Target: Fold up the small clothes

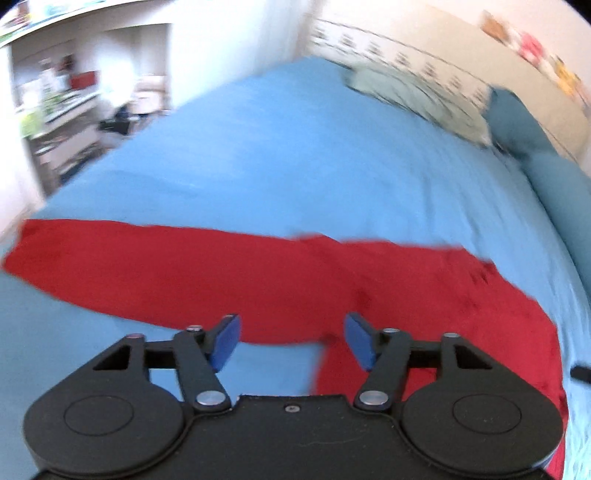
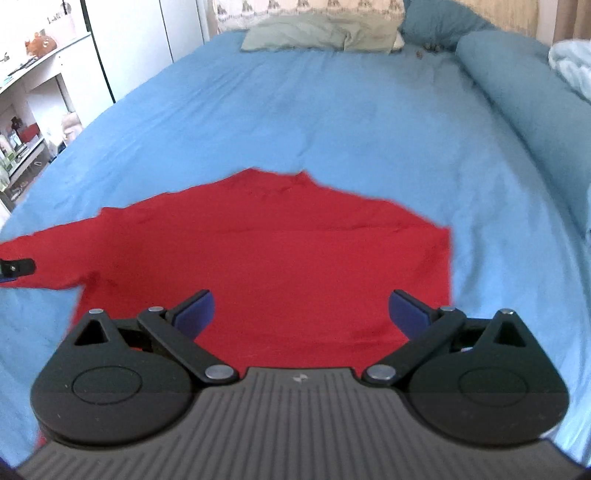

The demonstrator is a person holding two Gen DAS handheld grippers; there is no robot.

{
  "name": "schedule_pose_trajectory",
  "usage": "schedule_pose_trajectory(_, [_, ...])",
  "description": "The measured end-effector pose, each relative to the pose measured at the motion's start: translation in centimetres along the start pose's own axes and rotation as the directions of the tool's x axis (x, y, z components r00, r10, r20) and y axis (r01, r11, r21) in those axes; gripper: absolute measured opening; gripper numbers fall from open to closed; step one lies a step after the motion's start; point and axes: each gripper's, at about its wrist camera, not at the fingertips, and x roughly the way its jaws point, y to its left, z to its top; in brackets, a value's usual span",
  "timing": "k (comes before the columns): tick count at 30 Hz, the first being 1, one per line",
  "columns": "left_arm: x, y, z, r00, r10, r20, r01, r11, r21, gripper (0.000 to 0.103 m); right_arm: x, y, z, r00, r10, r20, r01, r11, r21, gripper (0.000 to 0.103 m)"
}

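Observation:
A small red long-sleeved top (image 2: 266,258) lies flat on the blue bed sheet (image 2: 332,122). Its left sleeve stretches out to the left; its right side ends in a straight edge. In the left wrist view the top (image 1: 229,280) runs across the frame, sleeve to the left, body to the right. My left gripper (image 1: 291,341) is open and empty, just above the sleeve's near edge by the armpit. My right gripper (image 2: 301,315) is open wide and empty, over the body's lower part. The tip of the left gripper shows at the sleeve end in the right wrist view (image 2: 16,267).
Pillows (image 2: 325,35) lie at the head of the bed. A rolled teal duvet (image 2: 517,96) runs along the right side. White shelves (image 2: 33,92) and a wardrobe stand left of the bed. The left wrist view is blurred.

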Motion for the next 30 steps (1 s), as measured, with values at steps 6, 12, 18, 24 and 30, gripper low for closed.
schedule_pose_trajectory(6, [0.4, 10.0, 1.6, 0.992, 0.128, 0.01, -0.126, 0.983, -0.132, 0.075, 2.4, 6.6, -0.6, 0.998, 0.041, -0.037, -0.038, 0.996, 0.075, 0.103])
schedule_pose_trajectory(12, [2.5, 20.0, 1.1, 0.979, 0.2, -0.023, -0.198, 0.935, -0.295, 0.074, 4.4, 11.6, -1.4, 0.997, 0.029, -0.065, -0.023, 0.996, 0.085, 0.103])
schedule_pose_trajectory(18, [4.8, 24.6, 0.5, 0.981, 0.188, -0.045, -0.191, 0.898, -0.396, 0.064, 5.1, 13.6, -1.8, 0.998, 0.012, -0.064, -0.005, 0.993, 0.116, 0.103])
schedule_pose_trajectory(24, [6.8, 24.2, 1.9, 0.979, 0.204, -0.006, -0.194, 0.92, -0.339, 0.044, 5.6, 14.3, -2.0, 0.998, 0.012, -0.057, -0.005, 0.992, 0.128, 0.103])
schedule_pose_trajectory(30, [7.9, 23.9, 2.5, 0.965, 0.26, 0.007, -0.244, 0.913, -0.328, 0.006, 5.1, 13.9, -2.4, 0.999, 0.022, -0.04, -0.016, 0.987, 0.157, 0.103])
